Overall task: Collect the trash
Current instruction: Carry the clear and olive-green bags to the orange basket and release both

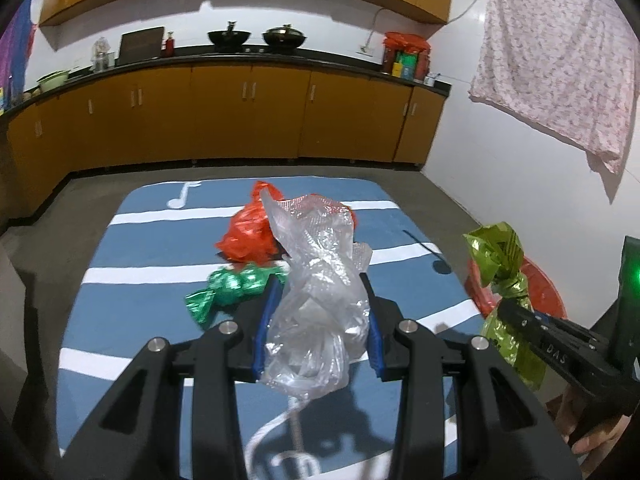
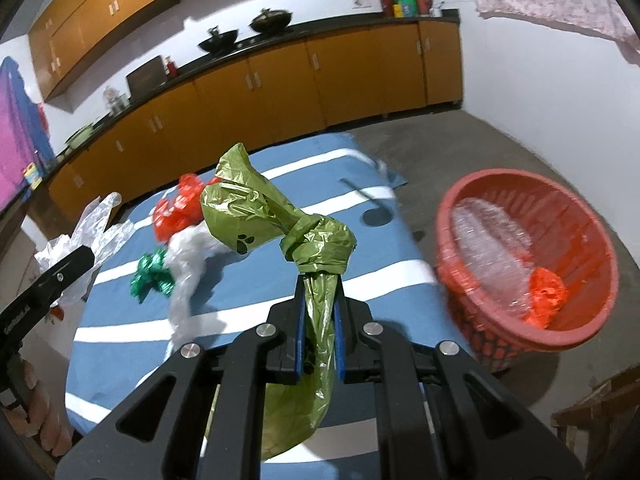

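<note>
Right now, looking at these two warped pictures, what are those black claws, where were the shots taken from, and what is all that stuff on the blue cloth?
No robot here: a person holds a two-finger gripper in each hand, and a wide-angle camera on each looks along its fingers, which bends the room. One picture comes from the left gripper, the other from the right gripper. The left is closed on a clear plastic bag; the right is closed on a knotted olive-green bag. On the blue striped cloth lie a red-orange bag, a shiny green wrapper and more clear plastic. On the floor beside it stands a red basket already holding plastic scraps.
</note>
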Demonstrator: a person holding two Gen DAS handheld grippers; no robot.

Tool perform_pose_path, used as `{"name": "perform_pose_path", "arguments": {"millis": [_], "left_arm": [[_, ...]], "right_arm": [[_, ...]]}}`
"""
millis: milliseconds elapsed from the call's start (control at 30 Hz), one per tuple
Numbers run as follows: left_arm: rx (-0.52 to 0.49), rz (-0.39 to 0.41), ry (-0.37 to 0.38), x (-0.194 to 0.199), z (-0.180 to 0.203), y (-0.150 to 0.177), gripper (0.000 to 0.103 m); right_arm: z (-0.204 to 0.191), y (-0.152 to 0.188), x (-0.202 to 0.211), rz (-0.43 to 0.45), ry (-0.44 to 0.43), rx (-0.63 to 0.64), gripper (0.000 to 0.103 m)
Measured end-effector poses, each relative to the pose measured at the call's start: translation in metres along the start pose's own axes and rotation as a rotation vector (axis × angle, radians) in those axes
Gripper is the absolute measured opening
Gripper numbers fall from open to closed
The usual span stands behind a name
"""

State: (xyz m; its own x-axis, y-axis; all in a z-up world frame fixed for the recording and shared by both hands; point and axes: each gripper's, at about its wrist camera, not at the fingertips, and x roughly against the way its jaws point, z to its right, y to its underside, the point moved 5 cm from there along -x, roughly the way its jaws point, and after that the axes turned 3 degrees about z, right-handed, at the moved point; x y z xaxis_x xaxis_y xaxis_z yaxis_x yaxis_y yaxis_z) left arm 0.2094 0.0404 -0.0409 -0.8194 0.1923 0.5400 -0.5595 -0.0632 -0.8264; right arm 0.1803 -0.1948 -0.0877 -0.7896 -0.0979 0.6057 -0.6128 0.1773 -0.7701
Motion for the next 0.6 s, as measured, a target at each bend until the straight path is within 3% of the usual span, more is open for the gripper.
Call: {"name": "perform_pose_path", "arguments": {"millis": [367,600], "left_arm": [[-0.091,-0.007,0.179,-0.030,0.094,-0.008,0.038],[-0.140,-0.038,0.321,-0.058,0.167,-0.006,0.038]], "right_arm": [[0.089,-0.027,0.039,0.110,0.179,-0.096,0.012],[0.148,-0.032,0.048,0.124,0.274,-0.181,0.012]]}}
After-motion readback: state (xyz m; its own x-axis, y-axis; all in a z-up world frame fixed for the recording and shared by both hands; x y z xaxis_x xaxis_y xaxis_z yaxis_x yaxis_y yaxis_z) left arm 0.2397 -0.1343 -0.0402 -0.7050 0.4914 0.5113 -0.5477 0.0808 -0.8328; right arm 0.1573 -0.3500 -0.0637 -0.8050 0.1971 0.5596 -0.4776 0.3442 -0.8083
